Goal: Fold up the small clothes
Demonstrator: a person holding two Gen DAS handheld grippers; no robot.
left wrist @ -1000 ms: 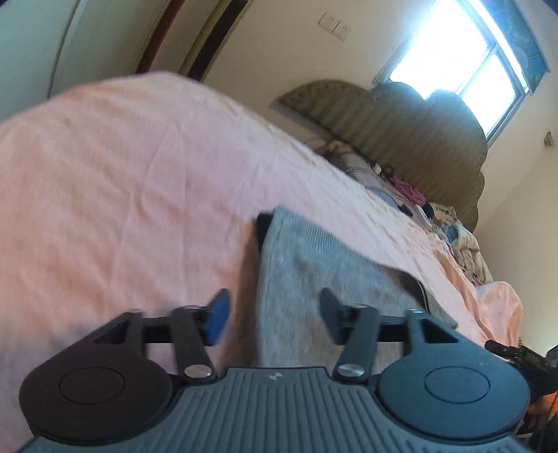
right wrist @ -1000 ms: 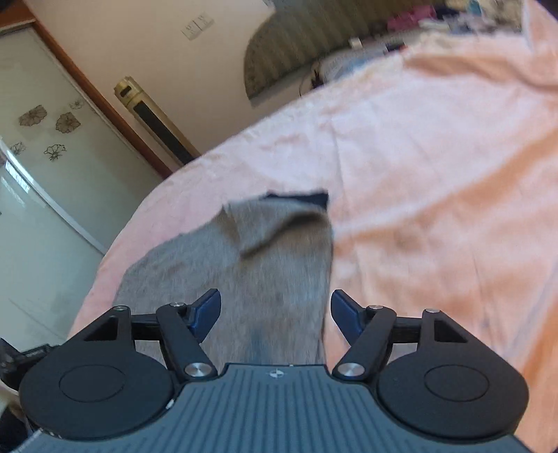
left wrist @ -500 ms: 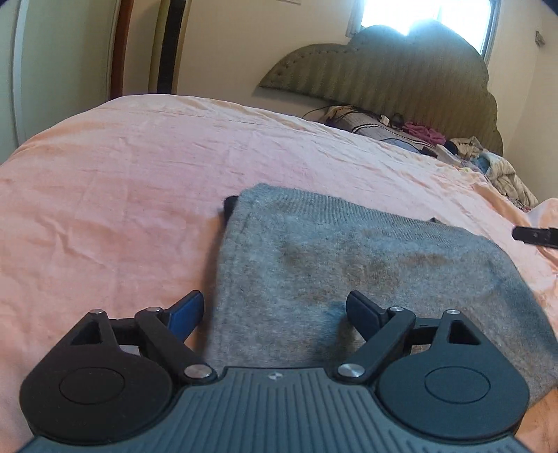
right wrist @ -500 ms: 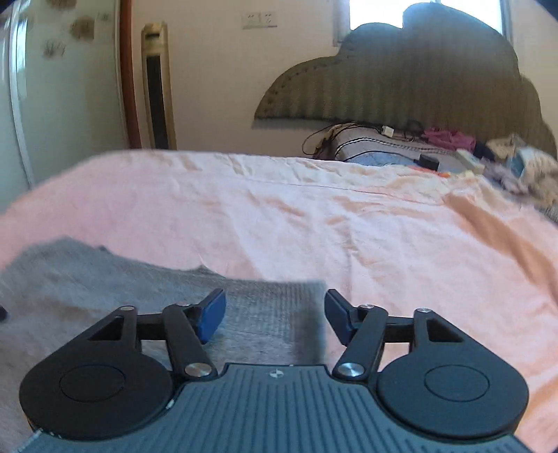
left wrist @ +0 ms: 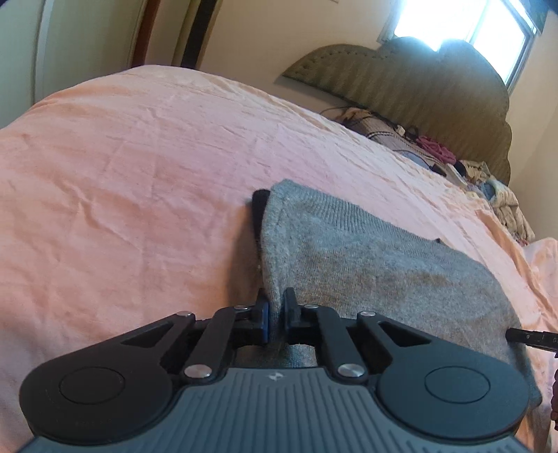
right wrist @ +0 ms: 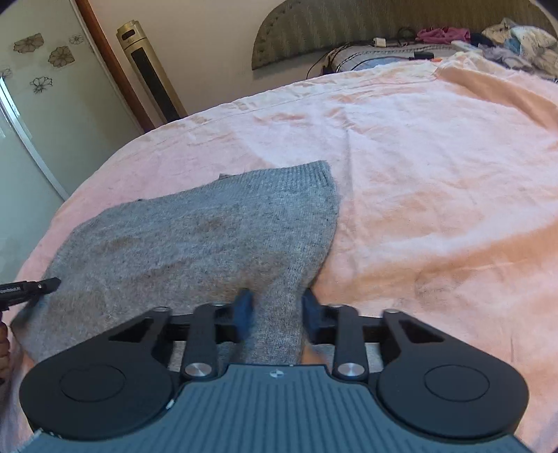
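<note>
A grey knit garment (left wrist: 366,258) lies flat on the pink bed sheet (left wrist: 122,195), with a dark piece (left wrist: 259,209) peeking out under its far left corner. My left gripper (left wrist: 275,308) is shut on the garment's near left edge, a thin fold pinched between the pads. In the right wrist view the same garment (right wrist: 195,237) spreads out to the left. My right gripper (right wrist: 277,308) is at its near right corner, jaws closing, and a bunched strip of grey knit fills the gap and touches both blurred fingers.
A padded headboard (left wrist: 401,80) stands at the far end of the bed, with a pile of clothes (right wrist: 516,45) and cables below it. A tower fan (right wrist: 150,69) and a flower-patterned door (right wrist: 38,90) stand to the left. A window (left wrist: 464,21) glares.
Both grippers have sunk to the garment's near edge. Their jaws stood wide open before; the left is now clamped on the left edge and the right has narrowed onto the right corner.
</note>
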